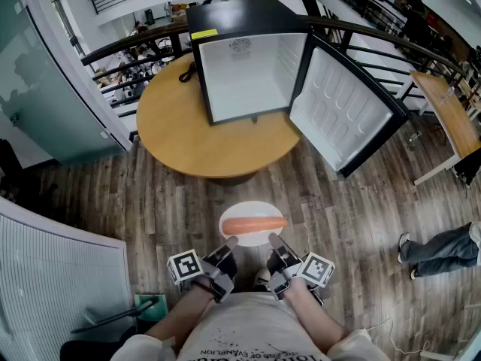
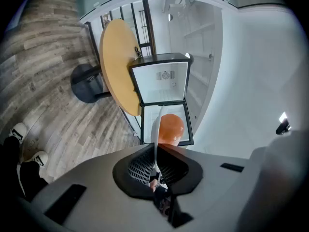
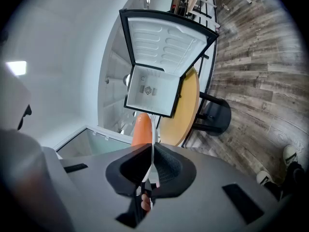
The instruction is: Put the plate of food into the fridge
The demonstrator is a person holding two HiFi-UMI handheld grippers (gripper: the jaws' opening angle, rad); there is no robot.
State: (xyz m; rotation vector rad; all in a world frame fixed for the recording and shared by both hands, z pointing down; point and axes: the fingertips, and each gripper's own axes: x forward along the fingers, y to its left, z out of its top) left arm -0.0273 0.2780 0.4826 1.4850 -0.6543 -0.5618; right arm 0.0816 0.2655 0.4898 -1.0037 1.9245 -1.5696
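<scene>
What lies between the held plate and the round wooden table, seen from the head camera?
Only wooden floor lies between the plate and the table; the head view shows this stretch bare.

Level, left tongs clamped, right tongs clamped

Ahead, fridge on table, plate before them

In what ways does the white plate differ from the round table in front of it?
The plate is white; the table is tan wood. The plate looks far smaller. The plate is held above the floor by the left claw and right claw, carrying orange food; the table stands on the floor, carrying the open fridge. Both look round.
</scene>
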